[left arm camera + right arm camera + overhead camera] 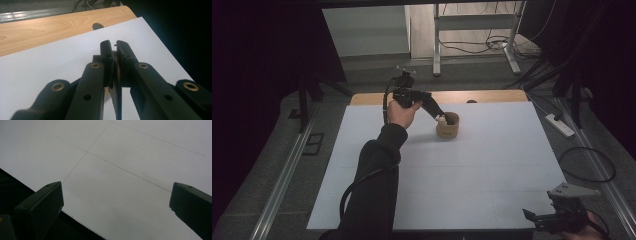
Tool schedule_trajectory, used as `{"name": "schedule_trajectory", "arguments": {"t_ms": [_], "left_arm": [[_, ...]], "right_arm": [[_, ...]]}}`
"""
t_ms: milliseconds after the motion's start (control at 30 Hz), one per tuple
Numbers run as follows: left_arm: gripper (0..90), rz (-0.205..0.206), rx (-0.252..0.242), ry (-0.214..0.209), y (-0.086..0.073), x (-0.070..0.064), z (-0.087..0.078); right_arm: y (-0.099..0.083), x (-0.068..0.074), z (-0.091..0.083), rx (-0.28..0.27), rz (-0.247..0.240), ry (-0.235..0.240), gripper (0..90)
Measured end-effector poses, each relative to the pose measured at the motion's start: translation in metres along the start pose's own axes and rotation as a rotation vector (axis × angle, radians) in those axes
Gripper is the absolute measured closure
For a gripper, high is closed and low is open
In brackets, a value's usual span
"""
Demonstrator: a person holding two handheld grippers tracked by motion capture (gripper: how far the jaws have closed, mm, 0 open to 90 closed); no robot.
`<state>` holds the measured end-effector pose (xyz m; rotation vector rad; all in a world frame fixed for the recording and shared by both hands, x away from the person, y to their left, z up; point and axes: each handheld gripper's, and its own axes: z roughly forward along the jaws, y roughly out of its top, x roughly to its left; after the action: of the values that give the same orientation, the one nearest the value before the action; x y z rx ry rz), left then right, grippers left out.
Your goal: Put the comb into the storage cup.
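Observation:
A short brown round cup [449, 129] stands on the white sheet [462, 170] near the table's far middle, with something small and white [442, 120] at its near-left rim. My left gripper [440, 116] reaches down to that rim. In the left gripper view its jaws [115, 47] are pressed together on a thin brown edge, the cup wall [117, 75]. My right gripper [532, 217] rests low at the front right corner. Its jaws [116, 195] stand wide apart over the bare sheet with nothing between them.
A wooden strip of tabletop [482, 95] with a dark round hole [471, 101] runs behind the sheet. On the floor to the right lie a power strip [560, 125] and a looped cable [587, 165]. Metal frame legs [437, 45] stand at the back.

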<state>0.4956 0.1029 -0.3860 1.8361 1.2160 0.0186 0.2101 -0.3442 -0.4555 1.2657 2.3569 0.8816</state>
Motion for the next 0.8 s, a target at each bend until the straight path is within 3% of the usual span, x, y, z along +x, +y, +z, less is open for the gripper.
{"name": "schedule_trajectory", "arguments": {"t_ms": [367, 633, 800], "left_arm": [[83.5, -0.016, -0.01, -0.003, -0.001, 0.003, 0.005], [82.9, -0.055, -0.037, -0.021, -0.005, 0.011, 0.005], [81.7, -0.053, -0.053, -0.017, -0.007, 0.014, 0.006]], "right_arm": [[0.0, 0.0, 0.0, 0.002, -0.006, 0.003, 0.0], [0.0, 0.001, 0.001, 0.006, -0.01, 0.003, 0.0], [0.0, 0.001, 0.001, 0.008, -0.012, 0.002, 0.0]]}}
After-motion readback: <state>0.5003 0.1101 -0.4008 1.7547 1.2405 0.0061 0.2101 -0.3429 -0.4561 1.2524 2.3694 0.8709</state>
